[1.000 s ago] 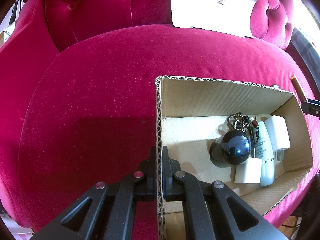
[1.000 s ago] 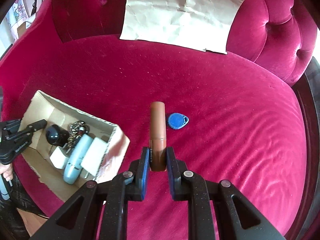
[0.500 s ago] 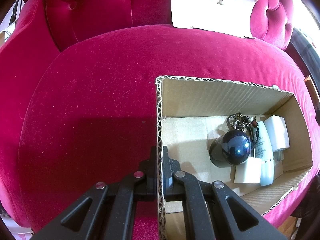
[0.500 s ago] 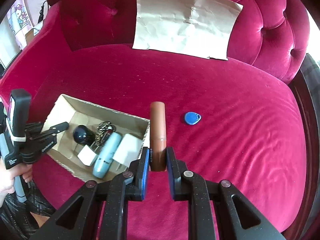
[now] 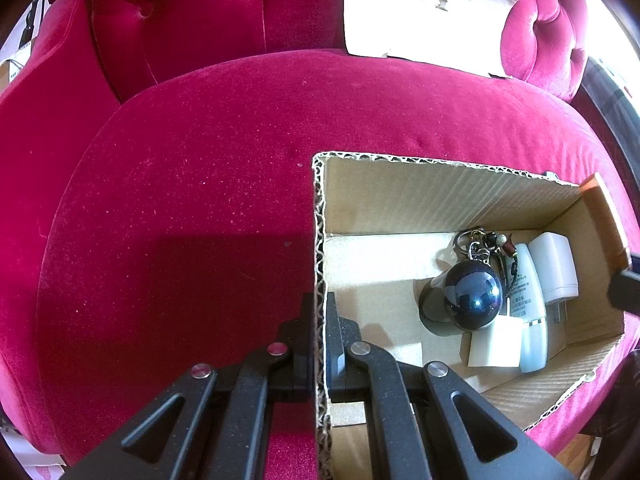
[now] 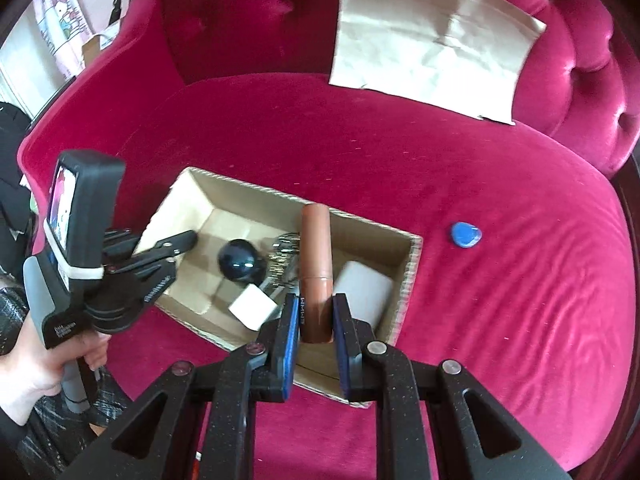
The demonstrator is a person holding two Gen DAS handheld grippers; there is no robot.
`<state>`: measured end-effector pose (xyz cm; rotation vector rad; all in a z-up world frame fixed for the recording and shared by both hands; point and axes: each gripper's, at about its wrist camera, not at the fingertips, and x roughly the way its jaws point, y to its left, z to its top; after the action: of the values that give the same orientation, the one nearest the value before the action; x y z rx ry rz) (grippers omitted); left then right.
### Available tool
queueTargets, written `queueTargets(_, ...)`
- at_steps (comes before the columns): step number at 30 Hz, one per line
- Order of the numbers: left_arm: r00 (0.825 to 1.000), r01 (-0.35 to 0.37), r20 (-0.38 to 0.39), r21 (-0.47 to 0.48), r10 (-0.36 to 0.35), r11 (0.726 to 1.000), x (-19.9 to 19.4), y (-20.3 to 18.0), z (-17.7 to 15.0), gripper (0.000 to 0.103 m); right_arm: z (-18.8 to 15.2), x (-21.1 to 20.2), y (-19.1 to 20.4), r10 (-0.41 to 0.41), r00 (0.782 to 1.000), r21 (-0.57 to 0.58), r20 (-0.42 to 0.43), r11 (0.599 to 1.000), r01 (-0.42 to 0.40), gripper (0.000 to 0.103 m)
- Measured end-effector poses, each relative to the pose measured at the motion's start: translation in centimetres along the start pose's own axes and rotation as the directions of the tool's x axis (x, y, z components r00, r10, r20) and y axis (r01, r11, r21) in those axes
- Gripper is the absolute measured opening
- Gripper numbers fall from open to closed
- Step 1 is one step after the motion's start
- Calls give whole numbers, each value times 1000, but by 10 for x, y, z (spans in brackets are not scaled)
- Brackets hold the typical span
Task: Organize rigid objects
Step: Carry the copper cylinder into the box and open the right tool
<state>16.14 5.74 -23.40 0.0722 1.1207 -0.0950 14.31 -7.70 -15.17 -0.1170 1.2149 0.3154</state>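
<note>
Carrying the last long piece home, we work across a crimson velvet sofa seat [image 6: 400,168], deep-piled and soft, with a creased sheet of kraft paper [image 6: 428,56] propped against the tufted backrest. Toward the seat's front left corner sits the open cardboard box [image 5: 440,196], corrugated, raw-edged, its flutes showing along the rim. Our left gripper [image 5: 319,340] has its jaws pinched narrow on the box's left wall, one finger outside and one inside, steadying it. Our right gripper [image 6: 316,322] has its blue-padded jaws closed on the base end of a brown tube [image 6: 316,264], a smooth matte cylinder with a seam between cap and body; its long axis runs straight forward from the jaws, and it hangs above the right half of the box, over the things already inside. We judge the move ahead turns on that alignment: the tube points across the box's short span, so a lowering with a slight turn would seat it beside the others. In the box lie a white charger [image 5: 554,270], hard and square-cornered, a pale blue bottle [image 5: 528,308], a glossy dark ball [image 5: 473,294], a small white block [image 5: 496,346] and a tangle of metal keys [image 5: 478,244]. On the seat just right of the box rests a small blue key fob [image 6: 465,235], rounded plastic, nearer our right hand.
</note>
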Motion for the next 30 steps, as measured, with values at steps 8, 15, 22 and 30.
queueTargets(8, 1000, 4, -2, -4, -4, 1000, -1, 2, 1, 3, 7, 19, 24, 18, 999, -22, -36, 1000, -18, 17)
queueTargets(15, 1000, 5, -1, -4, -5, 1000, -1, 3, 1, 3, 10, 36, 34, 13, 997, -38, -75, 999, -16, 17)
queueTargets(22, 1000, 7, -1, -6, -7, 1000, 0, 3, 1, 3, 17, 47, 33, 20, 996, -4, -87, 1000, -21, 17)
queueTargets(30, 1000, 7, 0, -3, -7, 1000, 0, 3, 1, 3, 23, 46, 39, 16, 997, -3, -69, 1000, -16, 39)
